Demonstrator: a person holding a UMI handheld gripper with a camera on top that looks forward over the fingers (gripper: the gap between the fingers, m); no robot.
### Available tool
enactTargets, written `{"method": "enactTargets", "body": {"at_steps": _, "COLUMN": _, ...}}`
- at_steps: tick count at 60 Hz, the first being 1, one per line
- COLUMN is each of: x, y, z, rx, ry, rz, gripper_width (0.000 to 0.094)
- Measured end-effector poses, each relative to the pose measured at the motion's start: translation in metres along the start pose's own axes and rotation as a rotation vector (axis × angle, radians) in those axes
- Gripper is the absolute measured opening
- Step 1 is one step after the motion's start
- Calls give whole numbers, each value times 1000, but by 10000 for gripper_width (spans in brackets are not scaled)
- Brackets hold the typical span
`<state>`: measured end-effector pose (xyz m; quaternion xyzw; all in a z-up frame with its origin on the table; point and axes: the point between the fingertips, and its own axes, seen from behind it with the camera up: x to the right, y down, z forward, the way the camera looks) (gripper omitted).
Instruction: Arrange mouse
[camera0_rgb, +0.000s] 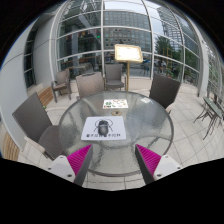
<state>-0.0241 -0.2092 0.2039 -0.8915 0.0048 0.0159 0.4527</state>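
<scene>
The claw hangs short of the round glass table, its two fingers spread wide apart and holding nothing; the pink pads face each other across an empty gap.

On the table, just past the near rim, lies a white mouse mat with a printed figure. A small dark object sits on the mat's upper part and may be the mouse; it is too small to confirm. Toward the far side of the table lies a smaller white card.

Beyond the table, chairs ring it, with a glass facade behind.

Judgement: the task appears barely begun. No grasp is made; approach, pick-up and placement all remain.
</scene>
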Motion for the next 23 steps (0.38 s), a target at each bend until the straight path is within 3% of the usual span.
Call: {"method": "enactTargets", "body": {"at_steps": 23, "x": 3, "y": 2, "z": 0, "rx": 7, "ry": -8, "rz": 3, "gripper_width": 853}}
